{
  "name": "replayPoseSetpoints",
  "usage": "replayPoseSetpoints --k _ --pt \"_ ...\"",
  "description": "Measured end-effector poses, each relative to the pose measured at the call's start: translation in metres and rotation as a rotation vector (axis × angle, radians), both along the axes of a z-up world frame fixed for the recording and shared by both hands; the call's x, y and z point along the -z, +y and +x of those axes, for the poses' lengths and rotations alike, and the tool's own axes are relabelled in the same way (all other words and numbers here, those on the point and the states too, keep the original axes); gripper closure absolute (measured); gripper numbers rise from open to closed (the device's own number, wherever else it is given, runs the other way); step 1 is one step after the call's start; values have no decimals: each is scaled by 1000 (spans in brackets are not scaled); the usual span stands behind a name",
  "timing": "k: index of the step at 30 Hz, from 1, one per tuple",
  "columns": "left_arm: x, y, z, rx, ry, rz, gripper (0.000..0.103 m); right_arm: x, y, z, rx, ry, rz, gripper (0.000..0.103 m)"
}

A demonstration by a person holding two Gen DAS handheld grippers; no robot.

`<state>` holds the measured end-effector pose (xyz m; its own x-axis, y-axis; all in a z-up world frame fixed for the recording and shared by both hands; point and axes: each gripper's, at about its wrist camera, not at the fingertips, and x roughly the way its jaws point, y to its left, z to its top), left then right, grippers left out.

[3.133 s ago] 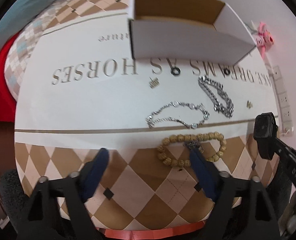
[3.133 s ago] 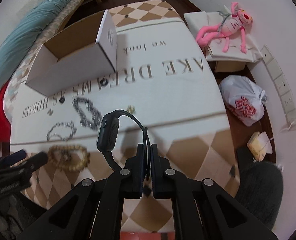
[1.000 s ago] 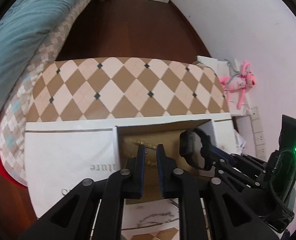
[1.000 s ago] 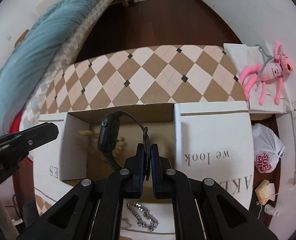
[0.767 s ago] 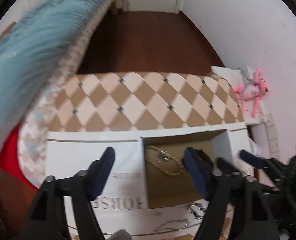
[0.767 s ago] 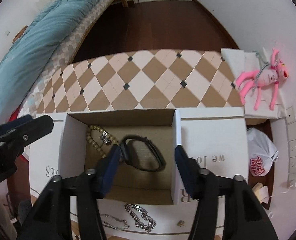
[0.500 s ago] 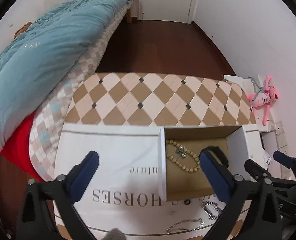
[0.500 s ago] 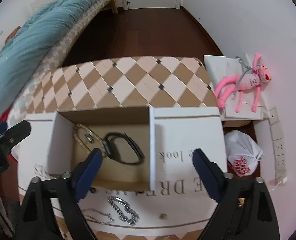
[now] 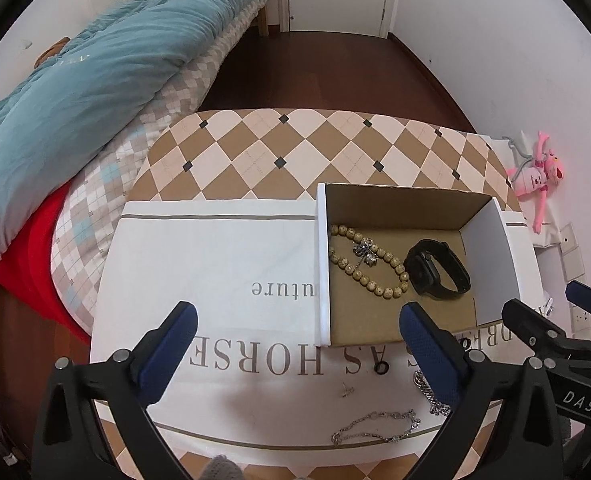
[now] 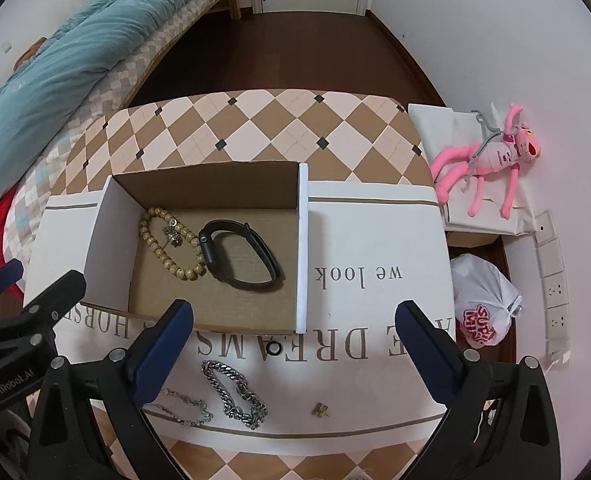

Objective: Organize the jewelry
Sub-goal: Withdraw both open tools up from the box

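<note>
Both grippers are hovering above the table with nothing in them: the left gripper [image 9: 295, 340] is holding its blue-padded fingers wide apart, and the right gripper [image 10: 293, 334] is doing the same.

Below them the open cardboard box [image 10: 303, 248] is sitting on the white printed cloth [image 10: 375, 240] toward the far edge of the table. Inside it, the wooden bead bracelet [image 10: 171, 244] is lying along the left side of the box floor, and the black watch [image 10: 241, 254] is lying just beside it, toward the middle.

Judging by this, the step in hand looks like the gap between two items: the box is holding two pieces and neither gripper is carrying anything.

Loose pieces are waiting on the cloth near the table's near edge: a heavy silver chain [image 10: 235, 394], a thin silver chain [image 10: 187, 404] to its left, a small black ring [image 10: 274, 347] close to the box's front wall, and a small gold piece [image 10: 321, 410] to the right.

The next move probably calls for lowering one gripper over a chain, closing on a bunched part, and lifting it clear over the box wall. The ring and gold piece are looking tiny and flat, so they will likely need precise fingertip placement.
</note>
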<state>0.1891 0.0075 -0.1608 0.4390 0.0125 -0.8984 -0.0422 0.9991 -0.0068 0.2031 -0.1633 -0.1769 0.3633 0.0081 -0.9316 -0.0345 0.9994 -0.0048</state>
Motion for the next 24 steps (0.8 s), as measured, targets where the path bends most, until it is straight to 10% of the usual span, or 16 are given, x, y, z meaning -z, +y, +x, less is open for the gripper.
replayPoseSetpoints --k 24 --pt "-101 -13 -86 9 -192 -4 0 -113 -18 -92 47 -259 -2 1"
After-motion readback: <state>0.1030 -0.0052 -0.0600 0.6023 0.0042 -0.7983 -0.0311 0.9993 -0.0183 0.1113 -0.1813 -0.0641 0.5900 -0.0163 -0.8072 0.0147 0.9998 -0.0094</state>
